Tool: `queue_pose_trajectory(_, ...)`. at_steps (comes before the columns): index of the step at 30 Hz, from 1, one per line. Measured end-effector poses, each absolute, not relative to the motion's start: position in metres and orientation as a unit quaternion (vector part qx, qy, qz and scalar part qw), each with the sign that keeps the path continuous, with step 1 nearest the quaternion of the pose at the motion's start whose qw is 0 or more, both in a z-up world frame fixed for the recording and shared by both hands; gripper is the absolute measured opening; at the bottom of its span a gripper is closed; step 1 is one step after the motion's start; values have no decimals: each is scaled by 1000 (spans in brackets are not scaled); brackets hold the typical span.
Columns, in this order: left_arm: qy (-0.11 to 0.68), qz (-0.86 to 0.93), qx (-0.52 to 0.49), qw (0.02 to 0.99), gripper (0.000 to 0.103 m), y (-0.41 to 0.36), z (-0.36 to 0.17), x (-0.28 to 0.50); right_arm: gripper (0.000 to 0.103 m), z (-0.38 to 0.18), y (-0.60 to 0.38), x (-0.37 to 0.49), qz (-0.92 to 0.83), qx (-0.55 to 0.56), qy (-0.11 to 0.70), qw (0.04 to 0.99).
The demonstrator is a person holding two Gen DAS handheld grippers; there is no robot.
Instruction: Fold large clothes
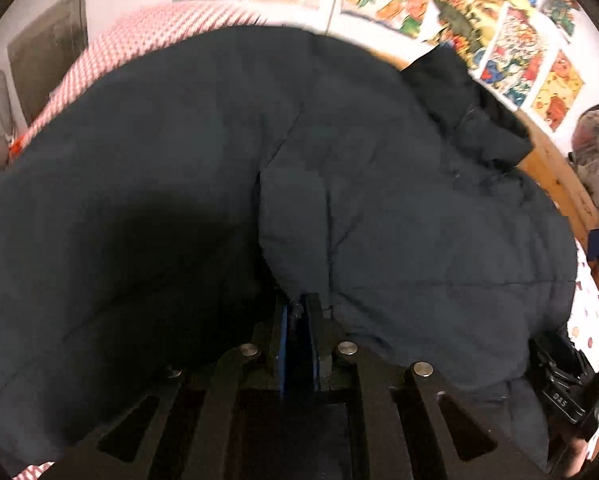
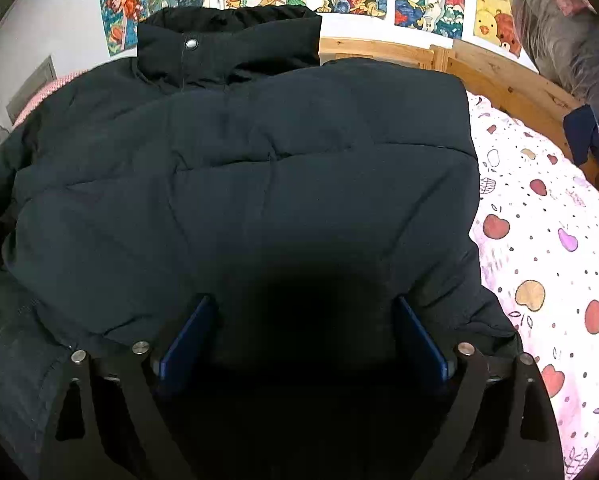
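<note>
Pinching a fold of the dark puffer jacket [image 1: 339, 208], the left gripper [image 1: 299, 312] sits low centre in the left view, jaws clamped tight on fabric, aimed level across the bed. Slick padding could slide free if pulled hard. Right view now: the right gripper [image 2: 303, 332] hovers bottom centre, jaws wide apart, empty, over the jacket's hem. The jacket fills the frame on the fruit-print bedsheet [image 2: 547, 240], collar [image 2: 227, 44] at the top.
</note>
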State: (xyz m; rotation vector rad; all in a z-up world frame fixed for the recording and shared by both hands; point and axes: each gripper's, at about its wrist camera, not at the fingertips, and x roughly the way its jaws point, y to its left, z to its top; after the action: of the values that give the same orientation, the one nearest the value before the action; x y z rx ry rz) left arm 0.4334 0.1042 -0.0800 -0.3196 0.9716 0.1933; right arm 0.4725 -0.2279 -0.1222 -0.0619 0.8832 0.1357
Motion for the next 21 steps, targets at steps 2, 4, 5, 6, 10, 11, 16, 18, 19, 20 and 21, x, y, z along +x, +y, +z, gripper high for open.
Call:
queue_pose_trajectory(2, 467, 95, -152, 866, 11, 104, -86, 434, 94, -124, -224, 469, 60, -37, 423, 903)
queue_pose_trajectory(4, 462, 96, -150, 869, 13, 103, -87, 431, 96, -124, -221, 463, 54, -41, 414, 908)
queue_pose_trajectory(5, 459, 90, -157, 870, 13, 104, -86, 429, 96, -124, -221, 459, 52, -41, 409, 910)
queue_pose_trajectory(6, 456, 83, -166, 871, 16, 106, -85, 427, 96, -121, -225, 457, 50, -40, 403, 913)
queue_pose_trajectory(10, 442, 56, -208, 871, 25, 112, -69, 415, 96, -104, -221, 440, 32, -55, 381, 923)
queue_pose_trajectory(11, 433, 49, -215, 874, 27, 114, -63, 408, 96, -98, -219, 435, 31, -60, 374, 925)
queue_pose_trajectory(16, 386, 11, -249, 888, 77, 118, -34, 377, 96, -66, -219, 425, 49, -46, 367, 928)
queue_pose_trajectory(18, 375, 17, -244, 894, 84, 120, -21, 361, 96, -52, -210, 417, 62, -31, 366, 928)
queue_pose_trajectory(19, 371, 22, -244, 896, 85, 123, -18, 354, 96, -48, -207, 414, 68, -26, 366, 928)
queue_pose_trajectory(20, 366, 30, -244, 898, 85, 126, -12, 344, 96, -42, -200, 410, 82, -18, 366, 927)
queue_pose_trajectory(21, 360, 32, -248, 899, 86, 131, -7, 334, 96, -39, -196, 406, 92, -14, 366, 926)
